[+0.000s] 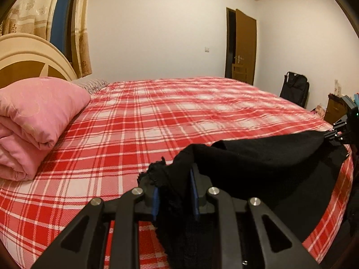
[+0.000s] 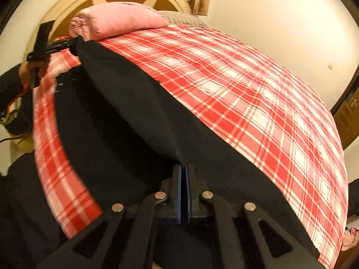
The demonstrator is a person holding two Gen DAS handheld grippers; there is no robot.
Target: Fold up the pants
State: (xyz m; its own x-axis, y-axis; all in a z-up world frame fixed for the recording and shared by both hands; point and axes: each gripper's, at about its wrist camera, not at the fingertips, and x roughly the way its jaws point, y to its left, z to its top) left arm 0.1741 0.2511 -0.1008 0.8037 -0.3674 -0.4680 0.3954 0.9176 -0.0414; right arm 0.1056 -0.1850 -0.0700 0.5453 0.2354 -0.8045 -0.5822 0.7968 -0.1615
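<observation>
A: Black pants point(image 1: 258, 157) lie along the near edge of the bed point(image 1: 179, 112), on the red plaid sheet. Left wrist view: left gripper point(image 1: 174, 192) has its fingers point(image 1: 194, 192) narrowly apart, clamped on a bunched end of the fabric, which is lifted off the sheet.
B: Other end?
A: Same view, far right: right gripper point(image 1: 336, 134) sits at the pants' opposite end. Folded pink quilt point(image 1: 38, 121) by the headboard, well apart from the pants.
B: Right wrist view?
A: Right gripper point(image 2: 184, 179) fingers point(image 2: 177, 188) pressed almost together, tips buried in the pants point(image 2: 134, 123) edge. It looks pinched; the fabric between the pads isn't visible. Cloth runs taut to the left gripper point(image 2: 67, 42), held in a hand point(image 2: 29, 69), just beside the quilt point(image 2: 116, 20).
</observation>
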